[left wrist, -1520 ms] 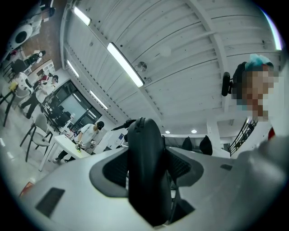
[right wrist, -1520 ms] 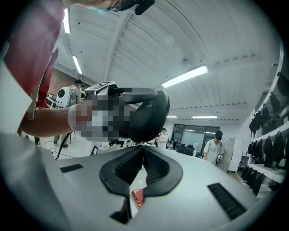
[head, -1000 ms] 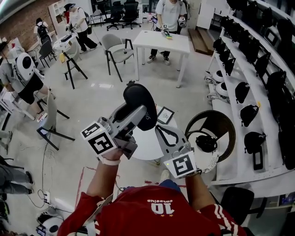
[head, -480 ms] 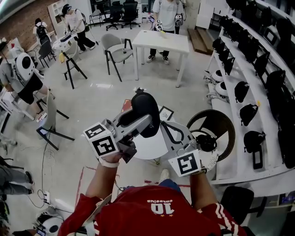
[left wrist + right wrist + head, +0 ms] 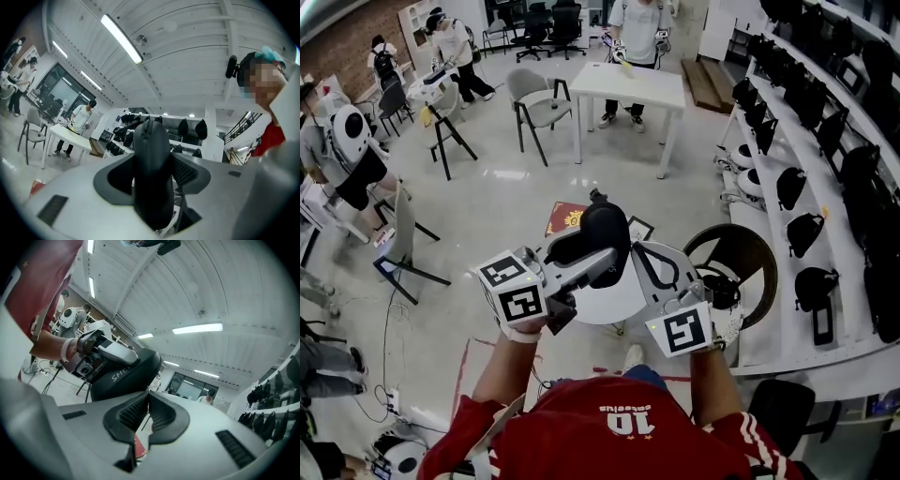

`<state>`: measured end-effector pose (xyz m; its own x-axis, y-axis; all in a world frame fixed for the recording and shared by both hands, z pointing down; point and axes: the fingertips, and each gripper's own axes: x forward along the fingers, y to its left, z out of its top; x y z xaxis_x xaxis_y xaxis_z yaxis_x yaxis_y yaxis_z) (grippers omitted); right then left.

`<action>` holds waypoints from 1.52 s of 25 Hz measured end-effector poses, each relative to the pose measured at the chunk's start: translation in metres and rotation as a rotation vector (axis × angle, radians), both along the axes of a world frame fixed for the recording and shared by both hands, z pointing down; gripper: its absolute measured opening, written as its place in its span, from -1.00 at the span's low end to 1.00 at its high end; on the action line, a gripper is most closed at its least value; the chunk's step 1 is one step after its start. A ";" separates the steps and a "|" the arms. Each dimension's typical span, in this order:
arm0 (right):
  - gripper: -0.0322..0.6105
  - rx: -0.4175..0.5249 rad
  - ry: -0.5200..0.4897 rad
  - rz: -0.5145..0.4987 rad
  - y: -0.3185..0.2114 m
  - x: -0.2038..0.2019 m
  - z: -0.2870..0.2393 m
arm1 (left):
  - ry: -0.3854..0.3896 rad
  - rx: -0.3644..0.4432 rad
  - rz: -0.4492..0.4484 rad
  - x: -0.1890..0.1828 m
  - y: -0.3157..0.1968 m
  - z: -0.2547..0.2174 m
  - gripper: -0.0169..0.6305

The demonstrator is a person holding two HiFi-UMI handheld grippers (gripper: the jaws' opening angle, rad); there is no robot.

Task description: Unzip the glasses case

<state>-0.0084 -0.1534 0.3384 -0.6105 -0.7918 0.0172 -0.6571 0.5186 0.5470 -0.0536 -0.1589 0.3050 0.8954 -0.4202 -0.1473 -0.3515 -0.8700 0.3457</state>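
Holding the glasses case point(image 5: 605, 239) up over the round white table point(image 5: 605, 302), with the zip apparently not yet opened.
Above the table the dark case stands on end in the air, clamped across its body by the left claw point(image 5: 586, 262). The right claw point(image 5: 148, 394) has its jaw tips together right against the case's seam, but whether they pinch the zip tab is too small to tell. This looks like the start of the pull: the right claw needs a firm hold on the tab, then a run along the seam while the left steadies the case. Air over the table is free. A dark chair point(image 5: 741, 246) stands just beside the table's right edge.
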 end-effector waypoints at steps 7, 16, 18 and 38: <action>-0.85 0.009 0.020 0.018 -0.007 0.004 -0.003 | -0.106 0.042 0.005 0.009 0.003 0.021 -0.21; -0.85 -0.004 0.042 0.036 -0.016 0.006 -0.001 | -0.258 0.077 0.015 0.015 0.002 0.043 -0.21; -0.85 -0.004 0.053 0.040 -0.016 0.007 0.001 | -0.299 0.087 0.019 0.016 0.002 0.049 -0.20; -0.84 0.000 0.417 0.005 -0.019 -0.004 0.049 | -0.836 0.097 0.072 0.019 -0.003 0.132 -0.21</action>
